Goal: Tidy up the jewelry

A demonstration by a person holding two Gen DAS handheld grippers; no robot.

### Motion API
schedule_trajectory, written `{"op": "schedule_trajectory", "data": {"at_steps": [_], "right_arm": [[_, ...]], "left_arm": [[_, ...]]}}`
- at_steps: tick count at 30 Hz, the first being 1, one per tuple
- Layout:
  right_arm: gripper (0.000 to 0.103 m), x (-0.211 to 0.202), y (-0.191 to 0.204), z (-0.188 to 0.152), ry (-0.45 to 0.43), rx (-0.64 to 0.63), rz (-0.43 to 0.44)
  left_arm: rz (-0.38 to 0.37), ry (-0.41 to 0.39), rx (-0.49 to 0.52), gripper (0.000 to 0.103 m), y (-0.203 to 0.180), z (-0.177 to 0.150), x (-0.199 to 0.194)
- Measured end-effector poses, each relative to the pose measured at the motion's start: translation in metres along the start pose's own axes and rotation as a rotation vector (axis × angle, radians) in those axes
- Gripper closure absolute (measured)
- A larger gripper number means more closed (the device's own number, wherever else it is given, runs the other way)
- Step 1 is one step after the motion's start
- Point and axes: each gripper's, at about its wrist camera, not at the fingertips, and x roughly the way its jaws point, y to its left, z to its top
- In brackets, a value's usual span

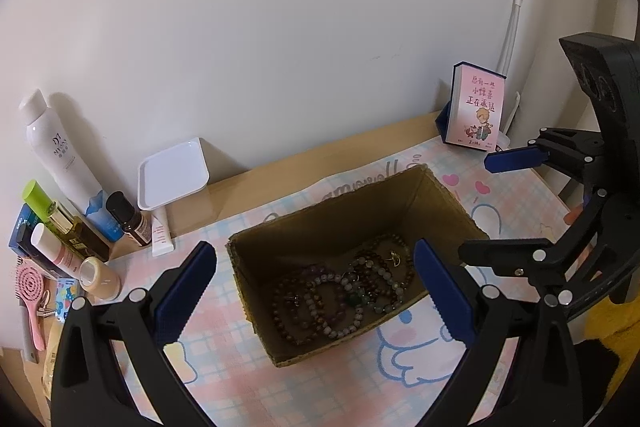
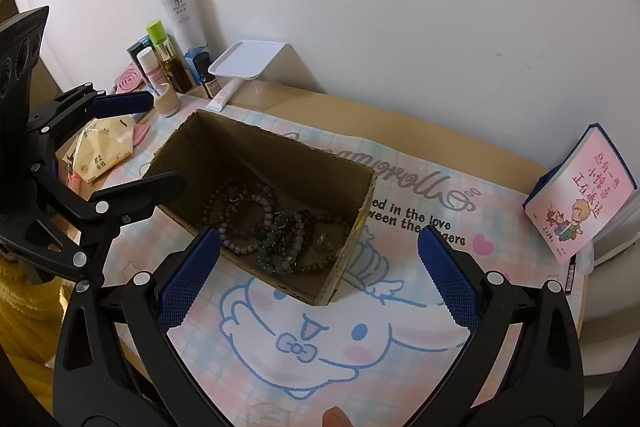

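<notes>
An open cardboard box (image 1: pixel 440 211) (image 2: pixel 352 227) stands on a pink and blue cartoon mat. Several beaded bracelets (image 1: pixel 336 295) (image 2: pixel 264 223) in brown, purple and green lie piled on its floor, with a small gold piece (image 1: pixel 394 259) (image 2: pixel 326 243) among them. My left gripper (image 1: pixel 316 291) is open and empty, held above the box's near side. My right gripper (image 2: pixel 318 279) is open and empty, above the box's near corner. Each gripper also shows in the other's view: the right one (image 1: pixel 492 207) and the left one (image 2: pixel 156 143), both open.
A white tray (image 1: pixel 172 175) (image 2: pixel 248 61) stands at the back by the wall. Cosmetic bottles (image 1: pixel 60 187) (image 2: pixel 176 27), a pink hairbrush (image 1: pixel 30 291) and a tissue pack (image 2: pixel 104 147) crowd the left. A pink desk calendar (image 1: pixel 476 107) (image 2: pixel 580 195) stands at the right.
</notes>
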Motion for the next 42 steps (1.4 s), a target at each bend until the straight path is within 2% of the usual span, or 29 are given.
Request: {"op": "schedule_trajectory", "data": {"at_steps": [42], "right_arm": [[0.008, 0.0013, -0.0015, -0.0008, -0.003, -0.001, -0.005]], "left_arm": [[0.029, 0.016, -0.001, 0.005, 0.0098, -0.0027, -0.0002]]}}
